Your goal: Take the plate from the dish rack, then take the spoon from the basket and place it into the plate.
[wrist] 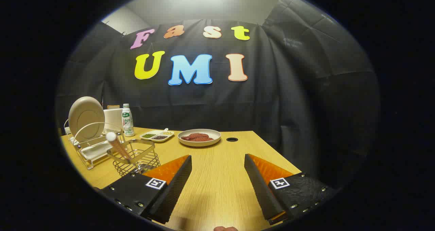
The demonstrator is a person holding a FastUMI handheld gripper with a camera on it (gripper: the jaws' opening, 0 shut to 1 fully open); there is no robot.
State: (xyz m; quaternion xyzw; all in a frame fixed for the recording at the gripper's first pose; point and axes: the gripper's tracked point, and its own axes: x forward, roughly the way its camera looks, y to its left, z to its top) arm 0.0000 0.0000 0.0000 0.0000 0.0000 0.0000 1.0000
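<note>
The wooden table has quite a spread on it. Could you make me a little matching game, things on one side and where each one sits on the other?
Things:
1. Beige round plate
2. Wooden-handled spoon with a white end
3. Small bottle with a green label
4. Gripper

Places or states:
A. Standing in the wire basket
B. Open above bare wooden table, holding nothing
C. Upright in the wire dish rack
D. On the table behind the rack, beside the divided dish

Pairs: 1-C, 2-A, 3-D, 4-B
</note>
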